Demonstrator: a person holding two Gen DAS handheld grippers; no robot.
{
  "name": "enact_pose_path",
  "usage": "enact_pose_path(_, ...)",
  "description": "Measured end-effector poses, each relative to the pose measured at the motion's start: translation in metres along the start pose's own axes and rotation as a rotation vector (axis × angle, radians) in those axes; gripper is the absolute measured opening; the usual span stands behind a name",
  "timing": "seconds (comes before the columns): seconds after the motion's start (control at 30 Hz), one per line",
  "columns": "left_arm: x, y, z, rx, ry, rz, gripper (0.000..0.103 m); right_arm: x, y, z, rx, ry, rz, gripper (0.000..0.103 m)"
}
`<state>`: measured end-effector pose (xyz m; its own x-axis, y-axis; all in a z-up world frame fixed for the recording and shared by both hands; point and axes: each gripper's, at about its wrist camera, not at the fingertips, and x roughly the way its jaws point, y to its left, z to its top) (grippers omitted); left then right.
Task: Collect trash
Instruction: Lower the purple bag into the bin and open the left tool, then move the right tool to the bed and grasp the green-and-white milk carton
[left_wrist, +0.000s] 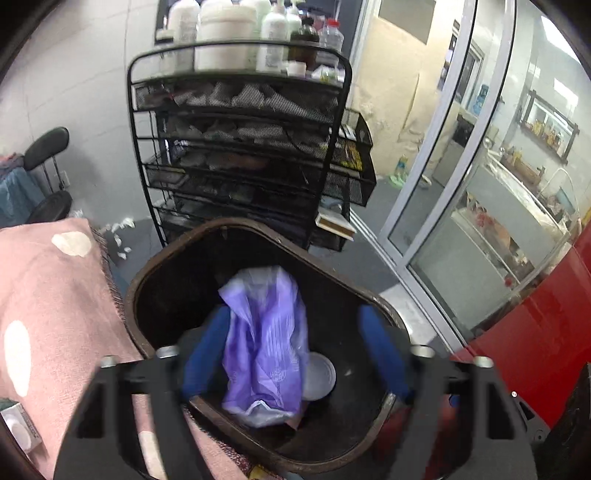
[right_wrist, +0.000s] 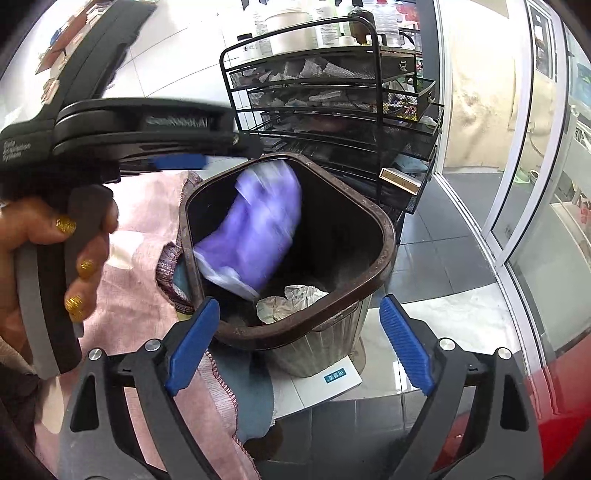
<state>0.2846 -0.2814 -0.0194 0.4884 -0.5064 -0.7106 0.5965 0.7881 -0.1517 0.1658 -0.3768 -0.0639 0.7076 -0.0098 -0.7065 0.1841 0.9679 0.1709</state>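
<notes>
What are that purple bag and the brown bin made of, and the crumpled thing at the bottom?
Purple bag: thin plastic film, likely; glossy, translucent, softly creased. Bin: probably hard plastic, matte dark brown with a dusty rim and ribbed outer wall. Crumpled wad: looks like paper, dull white with sharp creases.

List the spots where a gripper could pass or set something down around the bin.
Free: tiled floor between bin and glass door. Crowded: inside the bin, purple bag and crumpled paper; pink cloth presses one side, wire rack behind.
</notes>
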Motion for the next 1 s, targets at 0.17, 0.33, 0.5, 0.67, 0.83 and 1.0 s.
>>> enact_pose_path(0.17, -0.014, 0.006, -0.003, -0.002, -0.01, 0.025, 0.088, -0.001, -0.001, -0.001, -0.005, 0.0, -0.002, 0.09)
enact_pose_path(0.33, -0.04, 0.013, -0.015, 0.004, -0.038, 0.061, 0.094, 0.0, 0.002, -0.002, -0.014, 0.0, 0.005, 0.091)
enact_pose_path(0.5, -0.067, 0.022, -0.037, 0.004, -0.048, 0.094, 0.096, -0.001, 0.012, 0.0, -0.041, -0.006, 0.027, 0.092)
enact_pose_path(0.67, -0.095, 0.041, -0.061, -0.047, -0.074, 0.115, 0.097, -0.003, 0.032, 0.002, -0.091, -0.011, 0.064, 0.093)
enact_pose_path(0.83, -0.118, 0.063, -0.085, -0.097, -0.094, 0.168, 0.097, -0.003, 0.06, 0.001, -0.153, -0.004, 0.111, 0.093)
enact_pose_path(1.0, -0.142, 0.092, -0.111, -0.179, -0.111, 0.214, 0.097, -0.005, 0.094, 0.001, -0.242, -0.001, 0.17, 0.093)
